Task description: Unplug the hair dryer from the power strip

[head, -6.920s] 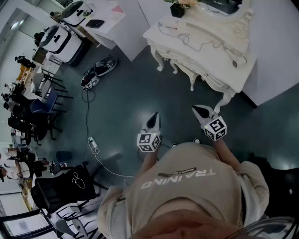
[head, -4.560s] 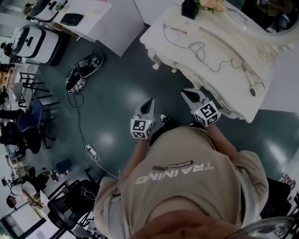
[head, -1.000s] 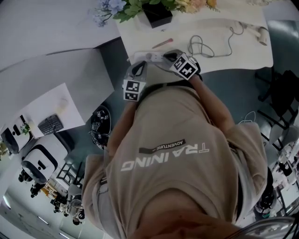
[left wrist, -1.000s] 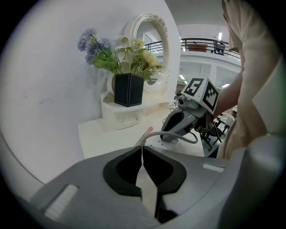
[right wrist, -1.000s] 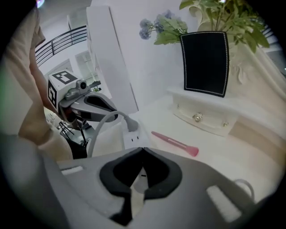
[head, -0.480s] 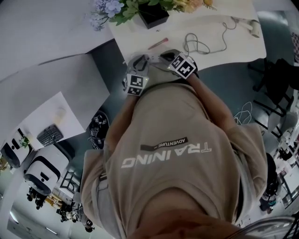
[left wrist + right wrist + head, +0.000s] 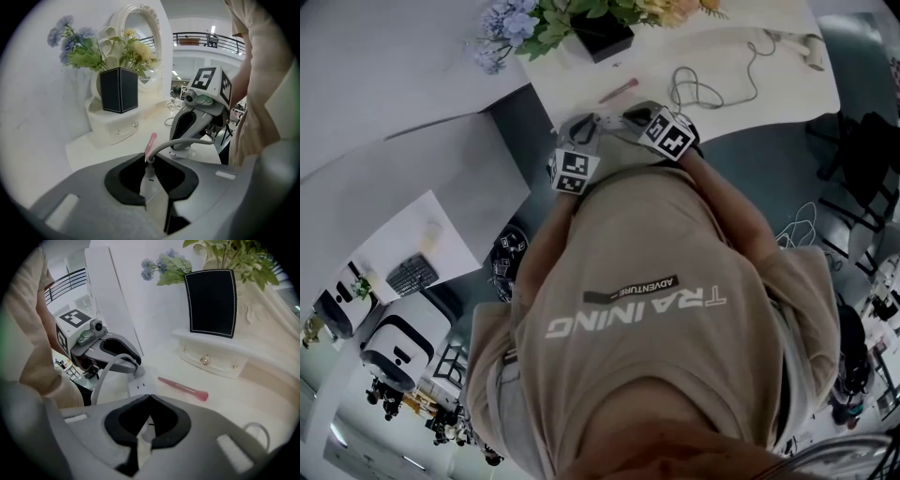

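At the worktop point(image 7: 243, 401) near edge, my left claw point(image 7: 149, 161) clamped the plug point(image 7: 138, 371) and my right claw point(image 7: 149, 398) closed on the power strip point(image 7: 139, 388). Unplugging was underway, I judged; next needed a straight pull.

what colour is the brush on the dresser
The brush is pink, clearest in the right gripper view.

Lab hall, staged dressing table point(image 7: 787, 84), desk point(image 7: 389, 246)

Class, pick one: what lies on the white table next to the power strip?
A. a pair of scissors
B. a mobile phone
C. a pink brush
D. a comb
C: the right gripper view shows a pink brush lying flat on the table beside the power strip.
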Demonstrator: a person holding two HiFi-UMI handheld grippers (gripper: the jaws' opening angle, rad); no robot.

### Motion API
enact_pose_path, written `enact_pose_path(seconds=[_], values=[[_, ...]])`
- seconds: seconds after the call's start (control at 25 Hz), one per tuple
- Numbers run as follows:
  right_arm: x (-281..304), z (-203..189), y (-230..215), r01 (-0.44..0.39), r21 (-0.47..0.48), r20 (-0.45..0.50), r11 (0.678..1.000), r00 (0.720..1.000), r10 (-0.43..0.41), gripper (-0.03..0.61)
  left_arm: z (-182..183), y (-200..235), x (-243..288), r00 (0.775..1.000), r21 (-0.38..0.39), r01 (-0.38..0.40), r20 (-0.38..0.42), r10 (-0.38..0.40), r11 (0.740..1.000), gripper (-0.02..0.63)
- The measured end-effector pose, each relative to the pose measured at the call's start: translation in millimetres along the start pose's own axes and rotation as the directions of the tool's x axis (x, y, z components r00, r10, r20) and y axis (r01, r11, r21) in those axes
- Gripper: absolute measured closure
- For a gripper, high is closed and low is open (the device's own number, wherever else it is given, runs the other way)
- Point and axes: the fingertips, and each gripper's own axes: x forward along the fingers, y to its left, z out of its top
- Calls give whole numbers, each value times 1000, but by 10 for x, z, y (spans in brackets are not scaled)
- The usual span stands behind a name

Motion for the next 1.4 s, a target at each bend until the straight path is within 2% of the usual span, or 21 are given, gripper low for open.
enact_pose_path(seconds=[0.12,0.36,0.52,0.68,0.8,0.96,1.12,1.2,1.28,1.4], values=[[0,-3,-29,0,-21,12,1000,1000,0,574,37,-6,-24,1000,11,-8,-1,8,1000,551],[-25,2,11,-10,-15,8,1000,1000,10,574,281,-32,-178,997,19,-47,67,45,999,551],[-36,-3,28,-11,-20,16,1000,1000,11,574,366,-101,-271,996,32,-47,80,44,998,551],[-292,191,-9,15,0,109,1000,994,-15,574,456,-155,-341,993,42,-59,104,54,997,551],[-613,435,11,23,5,203,1000,979,-24,574,552,-180,-397,990,50,-73,127,66,996,551],[-1104,806,66,13,23,371,1000,928,-21,574,618,-216,-450,989,66,-77,130,68,995,551],[-1662,1198,107,39,48,556,998,829,-60,574,726,-249,-517,989,95,-68,141,54,993,551],[-1883,1357,110,54,40,615,998,785,-67,574,795,-244,-541,986,103,-70,156,54,992,551],[-2005,1458,110,75,17,639,997,766,-69,574,855,-231,-564,984,103,-73,172,54,992,551],[-2043,1517,106,96,-13,643,995,763,-65,574,894,-233,-590,982,98,-66,181,48,993,551]])
